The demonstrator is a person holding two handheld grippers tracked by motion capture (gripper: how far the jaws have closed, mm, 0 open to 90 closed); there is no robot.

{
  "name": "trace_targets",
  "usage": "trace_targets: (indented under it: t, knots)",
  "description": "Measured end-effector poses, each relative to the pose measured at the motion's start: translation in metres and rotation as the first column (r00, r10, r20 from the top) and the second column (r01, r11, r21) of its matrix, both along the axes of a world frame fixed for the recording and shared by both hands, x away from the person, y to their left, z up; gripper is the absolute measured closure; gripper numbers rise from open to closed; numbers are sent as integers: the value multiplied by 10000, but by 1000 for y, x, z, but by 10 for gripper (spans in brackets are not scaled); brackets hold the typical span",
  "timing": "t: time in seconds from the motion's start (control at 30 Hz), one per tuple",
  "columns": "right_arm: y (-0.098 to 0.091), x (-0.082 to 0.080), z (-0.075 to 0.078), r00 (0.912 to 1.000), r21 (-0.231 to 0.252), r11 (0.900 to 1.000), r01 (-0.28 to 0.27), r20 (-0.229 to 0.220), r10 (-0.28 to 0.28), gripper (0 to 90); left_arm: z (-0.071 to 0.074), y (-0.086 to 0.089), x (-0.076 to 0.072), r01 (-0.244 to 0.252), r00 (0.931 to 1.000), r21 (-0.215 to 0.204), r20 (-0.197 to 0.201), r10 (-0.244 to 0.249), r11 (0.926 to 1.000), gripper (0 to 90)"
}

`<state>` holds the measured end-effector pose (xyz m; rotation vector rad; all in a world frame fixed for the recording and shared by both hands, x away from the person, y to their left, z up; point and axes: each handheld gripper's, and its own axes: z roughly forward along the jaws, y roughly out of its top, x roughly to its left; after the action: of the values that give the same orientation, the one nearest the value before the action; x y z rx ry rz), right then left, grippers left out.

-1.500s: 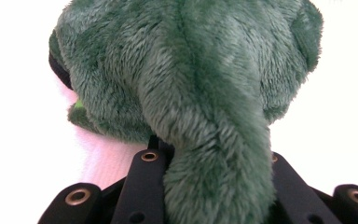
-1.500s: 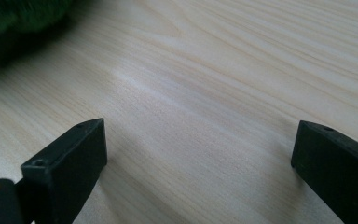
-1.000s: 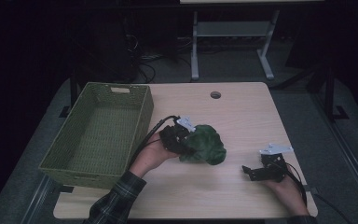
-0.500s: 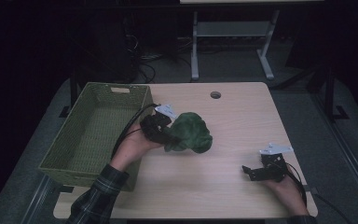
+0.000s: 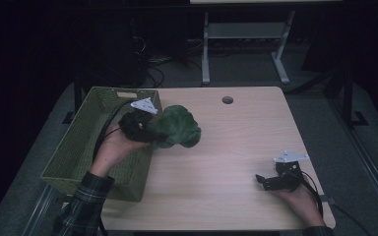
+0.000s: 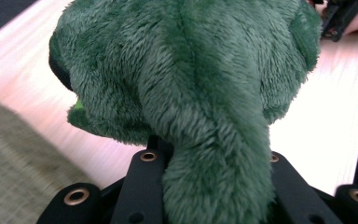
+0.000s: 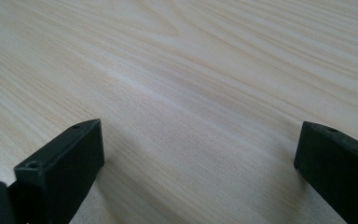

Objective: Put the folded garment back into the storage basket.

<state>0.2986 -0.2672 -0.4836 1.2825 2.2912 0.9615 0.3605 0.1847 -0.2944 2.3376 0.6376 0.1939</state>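
A dark green plush toy (image 5: 177, 127) hangs in the air beside the right rim of the green woven basket (image 5: 86, 142). My left gripper (image 5: 150, 132) is shut on it; in the left gripper view the plush (image 6: 191, 70) bulges out between the black jaws of that gripper (image 6: 209, 186) and hides their tips. Near the table's front right corner my right gripper (image 5: 263, 181) rests low, held by a hand. In the right gripper view its jaws (image 7: 200, 154) stand wide apart over bare wood (image 7: 168, 70), nothing between them.
The light wooden table (image 5: 236, 147) has a round cable hole (image 5: 227, 100) near its far edge. The basket takes up the left side and overhangs the table's left edge. Behind the table stands a white metal frame (image 5: 246, 34) on a dark floor.
My left gripper has carried the plush up and to the left, from the table's middle to the basket's right rim. The right gripper has stayed put.
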Motion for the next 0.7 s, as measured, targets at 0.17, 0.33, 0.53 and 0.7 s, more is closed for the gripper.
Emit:
trace_targets:
  t: [0.17, 0.33, 0.53, 0.7]
  knots:
    - [0, 0, 0, 10000, 14, 10000, 12, -8, -12, 10, 10, 27, -1, -678, 9974, -142, 232, 681, 9976, 734]
    - [0, 0, 0, 10000, 1, 10000, 1, -3, -1, 10, 14, 54, -3, -1351, 9897, -100, 460, 1354, 9908, 734]
    - [0, 0, 0, 10000, 1, 10000, 4, -3, -4, 10, 9, 82, -6, -2168, 9747, -27, 549, 2166, 9762, 734]
    - [0, 0, 0, 10000, -6, 10000, -5, 0, 5, 10, 3, 102, -9, -2703, 9610, -24, 603, 2700, 9628, 732]
